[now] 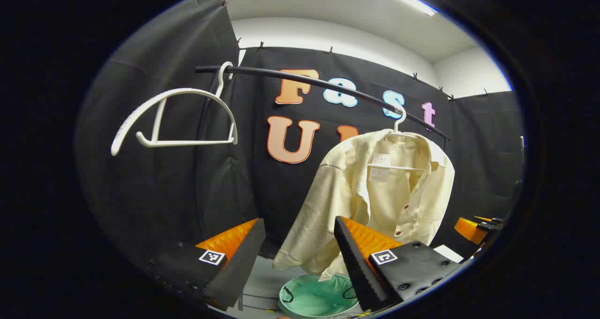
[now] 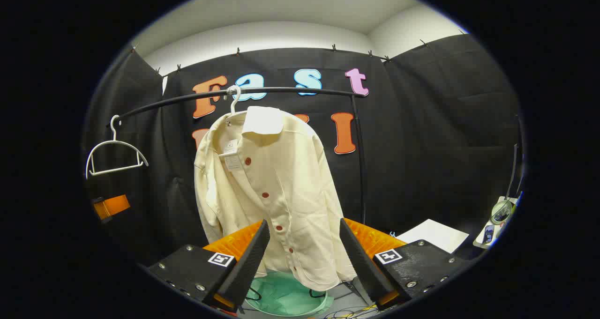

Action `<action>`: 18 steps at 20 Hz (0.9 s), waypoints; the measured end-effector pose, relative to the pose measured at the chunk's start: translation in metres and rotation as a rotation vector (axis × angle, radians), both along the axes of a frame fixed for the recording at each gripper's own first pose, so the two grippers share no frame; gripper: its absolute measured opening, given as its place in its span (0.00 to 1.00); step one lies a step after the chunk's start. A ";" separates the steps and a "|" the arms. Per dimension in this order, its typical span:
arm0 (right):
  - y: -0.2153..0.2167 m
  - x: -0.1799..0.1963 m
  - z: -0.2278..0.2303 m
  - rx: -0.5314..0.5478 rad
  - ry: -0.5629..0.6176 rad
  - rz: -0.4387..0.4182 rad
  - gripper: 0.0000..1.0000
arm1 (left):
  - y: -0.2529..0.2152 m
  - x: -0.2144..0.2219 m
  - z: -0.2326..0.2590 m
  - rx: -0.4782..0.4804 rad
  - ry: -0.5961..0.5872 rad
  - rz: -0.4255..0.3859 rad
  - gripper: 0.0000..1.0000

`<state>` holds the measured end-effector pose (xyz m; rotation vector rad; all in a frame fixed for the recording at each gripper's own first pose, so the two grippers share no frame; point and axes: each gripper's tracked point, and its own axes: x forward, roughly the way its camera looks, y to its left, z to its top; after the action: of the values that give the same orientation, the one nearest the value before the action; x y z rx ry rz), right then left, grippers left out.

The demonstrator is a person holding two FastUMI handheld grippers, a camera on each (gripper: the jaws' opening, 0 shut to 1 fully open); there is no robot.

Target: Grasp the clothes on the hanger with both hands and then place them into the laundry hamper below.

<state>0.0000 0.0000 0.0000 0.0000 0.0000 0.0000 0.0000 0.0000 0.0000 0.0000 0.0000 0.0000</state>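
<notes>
Black-cloth booth, dark rail (image 2: 290, 91) across. Cream shirt (image 2: 276, 192) on white hanger (image 2: 233, 101), above green hamper (image 2: 286, 300). Spare hanger (image 1: 173, 117) bare. Left gripper (image 1: 300, 258) & right gripper (image 2: 304, 258) both spread wide, holding nothing, short of shirt.

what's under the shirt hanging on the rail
A green hamper sits on the floor right below the cream shirt. Its lining and black handles show; the shirt's hem hides the hamper's far rim, and its bottom can't be seen.

Black cloth walls (image 2: 422, 122), white ceiling (image 1: 328, 10), perhaps grey floor.
</notes>
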 end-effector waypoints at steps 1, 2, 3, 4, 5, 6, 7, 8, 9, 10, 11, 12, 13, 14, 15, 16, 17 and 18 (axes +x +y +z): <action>-0.001 0.000 0.000 -0.003 0.000 -0.005 0.94 | -0.002 0.002 -0.001 -0.002 0.003 -0.010 0.97; -0.002 0.000 0.000 -0.007 0.001 -0.010 0.94 | -0.004 0.003 -0.001 -0.004 0.005 -0.019 0.97; -0.004 -0.001 0.000 -0.009 0.000 -0.016 0.94 | -0.005 0.005 -0.001 -0.002 0.007 -0.026 0.97; -0.005 -0.001 0.000 -0.009 0.000 -0.022 0.93 | -0.006 0.006 -0.002 0.001 0.009 -0.033 0.97; -0.005 -0.001 -0.001 -0.010 0.002 -0.026 0.93 | -0.007 0.007 -0.003 0.004 0.011 -0.038 0.97; -0.006 -0.001 -0.002 -0.010 0.004 -0.030 0.93 | -0.007 0.008 -0.003 0.004 0.012 -0.043 0.97; -0.007 -0.003 -0.002 -0.008 0.006 -0.033 0.93 | -0.007 0.007 -0.002 0.001 0.012 -0.047 0.97; -0.006 -0.003 -0.002 -0.006 0.006 -0.035 0.94 | -0.006 0.007 -0.002 0.001 0.012 -0.050 1.00; -0.006 -0.002 -0.003 -0.005 0.007 -0.037 0.94 | -0.005 0.007 -0.003 0.004 0.012 -0.048 0.97; -0.006 -0.002 -0.004 -0.005 0.011 -0.037 0.94 | -0.004 0.007 -0.004 0.007 0.015 -0.044 0.97; -0.005 -0.002 -0.004 -0.007 0.014 -0.035 0.94 | -0.002 0.007 -0.005 0.010 0.019 -0.041 0.97; -0.005 -0.003 -0.005 -0.011 0.017 -0.034 0.93 | -0.002 0.007 -0.006 0.011 0.024 -0.038 0.97; -0.005 -0.004 -0.006 -0.014 0.019 -0.034 0.93 | -0.001 0.007 -0.008 0.013 0.028 -0.036 1.00; -0.005 -0.003 -0.007 -0.015 0.021 -0.036 0.93 | 0.000 0.008 -0.009 0.016 0.030 -0.030 0.97; -0.004 -0.004 -0.009 -0.014 0.024 -0.036 0.93 | 0.000 0.007 -0.010 0.018 0.033 -0.028 0.97; -0.003 -0.003 -0.010 -0.010 0.027 -0.036 0.94 | 0.000 0.008 -0.011 0.020 0.037 -0.028 0.97; -0.001 -0.002 -0.012 -0.007 0.031 -0.034 0.94 | 0.000 0.007 -0.012 0.021 0.041 -0.028 0.97; 0.001 -0.001 -0.013 -0.005 0.035 -0.031 0.94 | 0.000 0.007 -0.014 0.022 0.045 -0.030 0.97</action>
<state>-0.0012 0.0005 -0.0129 -0.0047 0.0346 -0.0311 0.0072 0.0000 -0.0137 0.0225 0.0449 -0.0297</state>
